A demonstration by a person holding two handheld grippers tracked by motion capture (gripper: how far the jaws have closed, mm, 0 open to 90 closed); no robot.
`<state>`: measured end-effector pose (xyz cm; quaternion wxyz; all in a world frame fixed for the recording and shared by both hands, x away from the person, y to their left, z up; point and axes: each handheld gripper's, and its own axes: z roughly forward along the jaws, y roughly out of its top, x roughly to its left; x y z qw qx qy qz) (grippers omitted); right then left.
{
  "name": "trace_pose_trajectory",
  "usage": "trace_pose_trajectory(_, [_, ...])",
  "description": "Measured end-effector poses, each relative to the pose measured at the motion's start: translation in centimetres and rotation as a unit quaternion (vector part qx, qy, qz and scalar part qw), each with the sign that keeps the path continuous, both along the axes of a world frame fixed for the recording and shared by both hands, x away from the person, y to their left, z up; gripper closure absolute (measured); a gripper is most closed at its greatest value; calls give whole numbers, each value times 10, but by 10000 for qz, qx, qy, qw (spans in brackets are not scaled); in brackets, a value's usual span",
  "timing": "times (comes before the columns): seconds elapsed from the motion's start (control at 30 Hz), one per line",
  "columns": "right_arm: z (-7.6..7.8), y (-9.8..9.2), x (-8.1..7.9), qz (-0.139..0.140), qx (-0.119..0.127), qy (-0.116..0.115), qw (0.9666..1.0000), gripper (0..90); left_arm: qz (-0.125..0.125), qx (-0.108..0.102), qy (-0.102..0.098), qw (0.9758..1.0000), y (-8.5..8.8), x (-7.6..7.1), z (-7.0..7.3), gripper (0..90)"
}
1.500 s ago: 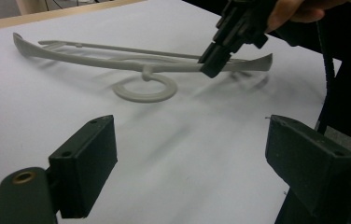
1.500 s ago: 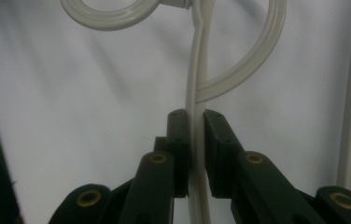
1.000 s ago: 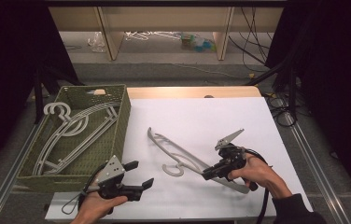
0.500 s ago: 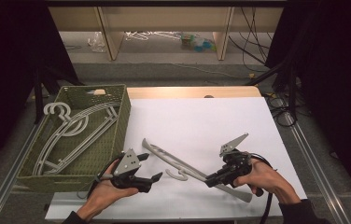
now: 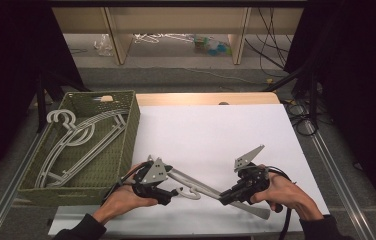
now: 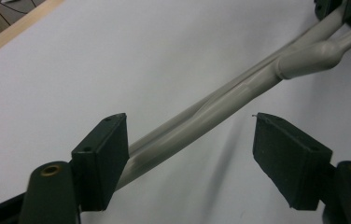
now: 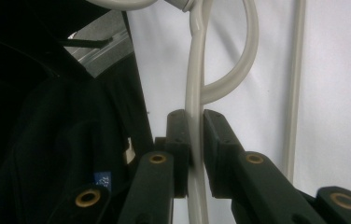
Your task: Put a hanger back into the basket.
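- Two tools are seen at the near edge of a bench (image 5: pixel 216 135) that is covered with a white sheet; a strip of bare wood is left uncovered at its far edge.
- At the left side of the bench a green woven basket (image 5: pixel 128 135) is placed, and several grey hangers (image 5: pixel 76 142) are laid inside it, with their hooks toward the far left corner.
- One more grey hanger (image 5: pixel 201 186) is found on the white sheet near the front edge, between the two hands, and it runs from the left tool toward the right tool.
- The left tool (image 5: pixel 165 192) is held by the left hand (image 5: pixel 123 200) just beside the basket's near right corner. In the left gripper view its jaws are spread wide, and the arm of the hanger (image 6: pixel 201 119) passes between them. The arm is seen close against the left pad (image 6: pixel 101 161), while the right pad (image 6: pixel 288 158) is well apart from it, so nothing is gripped.
- The right tool (image 5: pixel 228 197) is held by the right hand (image 5: pixel 283 192). In the right gripper view its jaws are pressed together on a thin grey bar of the hanger (image 7: pixel 196 84), and the hanger's curved hook (image 7: pixel 239 70) is seen just beyond the jaw tips.
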<state>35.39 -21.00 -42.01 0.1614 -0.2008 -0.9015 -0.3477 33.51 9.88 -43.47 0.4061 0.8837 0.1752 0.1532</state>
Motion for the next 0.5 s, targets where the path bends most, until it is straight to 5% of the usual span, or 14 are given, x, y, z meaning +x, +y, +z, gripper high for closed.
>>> trace_pose_trajectory(0.1, [1,1,0,60,8,-14,10000,814,-139,100,49,9998,-6,1,-2,275])
trace_pose_trajectory(0.27, [1,5,-1,134,-56,25,9999,814,-522,627,-95,9966,-19,2,-8,342])
trace_pose_trajectory(0.37, [0,6,-1,177,-72,-32,9998,814,-583,629,-108,9963,-21,3,-9,433])
trace_pose_trajectory(0.5, [0,4,0,242,-28,-73,9997,814,-845,792,-348,9927,-22,9,-10,567])
